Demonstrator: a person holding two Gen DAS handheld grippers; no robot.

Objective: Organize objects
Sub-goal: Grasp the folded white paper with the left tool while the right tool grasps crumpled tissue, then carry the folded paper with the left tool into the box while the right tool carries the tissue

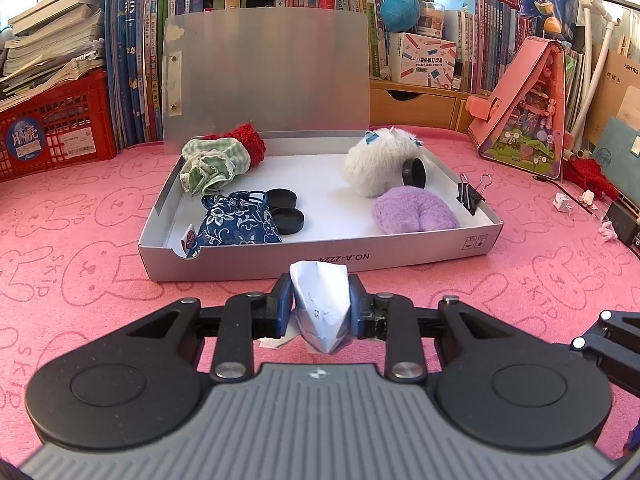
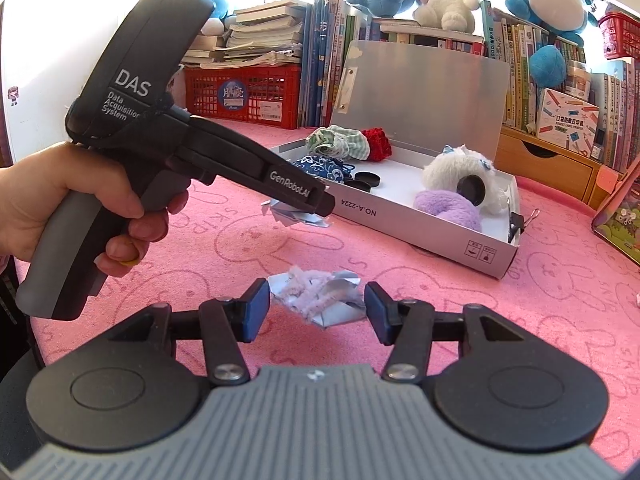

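Pink bunny-print cloth, crowded bookshelves behind

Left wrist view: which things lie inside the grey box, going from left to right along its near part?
Blue floral pouch → black round lids → purple fluffy item → black binder clip on the right wall of the grey box.

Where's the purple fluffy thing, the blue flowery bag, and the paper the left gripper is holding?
purple fluffy thing (image 1: 414,210), left wrist view, middle of its fuzzy top.
blue flowery bag (image 1: 236,222), left wrist view, centre of the printed cloth.
folded paper (image 1: 320,304), left wrist view, its white face between the fingers.
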